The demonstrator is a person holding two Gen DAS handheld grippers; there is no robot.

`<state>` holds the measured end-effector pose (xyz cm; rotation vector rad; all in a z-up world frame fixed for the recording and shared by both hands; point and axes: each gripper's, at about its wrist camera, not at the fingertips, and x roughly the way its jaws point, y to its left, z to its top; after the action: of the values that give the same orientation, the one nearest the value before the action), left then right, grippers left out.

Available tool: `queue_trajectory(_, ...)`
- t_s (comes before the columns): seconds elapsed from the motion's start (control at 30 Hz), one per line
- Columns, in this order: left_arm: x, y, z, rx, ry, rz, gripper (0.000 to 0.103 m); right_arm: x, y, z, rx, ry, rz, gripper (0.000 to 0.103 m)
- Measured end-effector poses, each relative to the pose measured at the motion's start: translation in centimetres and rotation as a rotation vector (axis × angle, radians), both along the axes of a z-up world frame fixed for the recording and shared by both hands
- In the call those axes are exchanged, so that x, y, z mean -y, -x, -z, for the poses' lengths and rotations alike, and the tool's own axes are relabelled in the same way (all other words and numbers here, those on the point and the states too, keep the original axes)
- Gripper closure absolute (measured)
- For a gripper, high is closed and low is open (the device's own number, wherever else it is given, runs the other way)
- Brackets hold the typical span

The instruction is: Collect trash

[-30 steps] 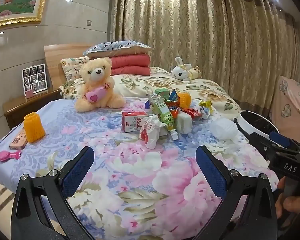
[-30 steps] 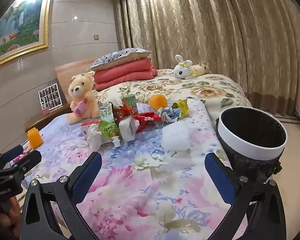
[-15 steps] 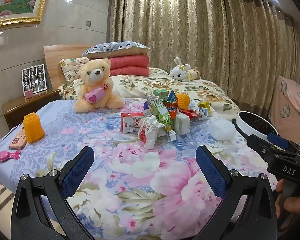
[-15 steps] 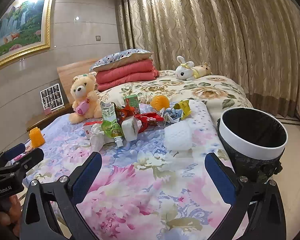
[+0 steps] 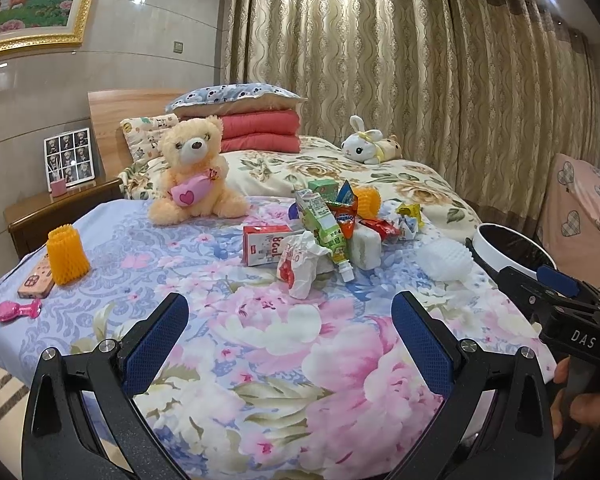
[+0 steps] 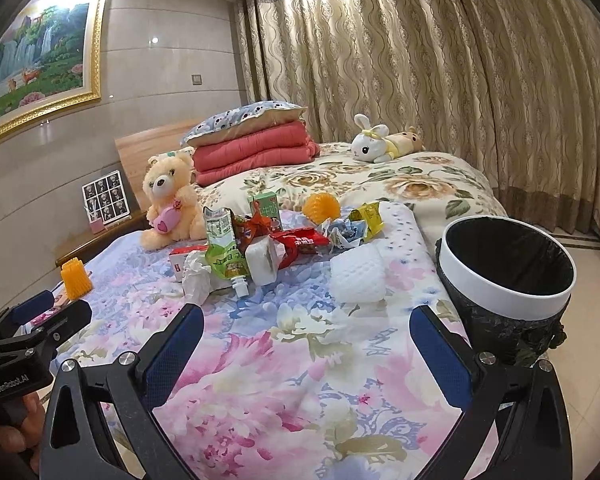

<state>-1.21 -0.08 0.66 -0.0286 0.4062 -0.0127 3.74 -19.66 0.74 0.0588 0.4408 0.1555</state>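
Note:
A pile of trash lies mid-bed on the floral cover: a green drink pouch (image 5: pixel 325 227) (image 6: pixel 222 249), a red-white carton (image 5: pixel 265 245), crumpled white paper (image 5: pixel 302 264) (image 6: pixel 196 276), red wrappers (image 6: pixel 300 240), a white foam net (image 5: pixel 444 259) (image 6: pixel 357 276). A white bin with a black liner (image 6: pixel 508 276) (image 5: pixel 512 246) stands beside the bed at the right. My left gripper (image 5: pixel 290 340) is open and empty, short of the pile. My right gripper (image 6: pixel 306 354) is open and empty above the cover, the bin to its right.
A teddy bear (image 5: pixel 192 172) sits behind the pile. An orange foam net (image 5: pixel 67 255), a phone (image 5: pixel 38 280) and a pink brush (image 5: pixel 16 311) lie at the bed's left edge. A toy rabbit (image 5: pixel 366 146), folded quilts (image 5: pixel 260 130) and a nightstand (image 5: pixel 56 204) stand farther back.
Both views have shifted slightly; the trash pile sits a little closer and more central. Both grippers stay open and empty.

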Motion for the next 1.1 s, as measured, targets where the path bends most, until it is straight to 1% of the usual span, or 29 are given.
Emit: queue_trajectory(1.1,-0.16,-0.59,0.59,-0.018,0.004,0.005,0.000,0.32,0.00,0.41,-0.010,-0.044,-0.012,0.000)
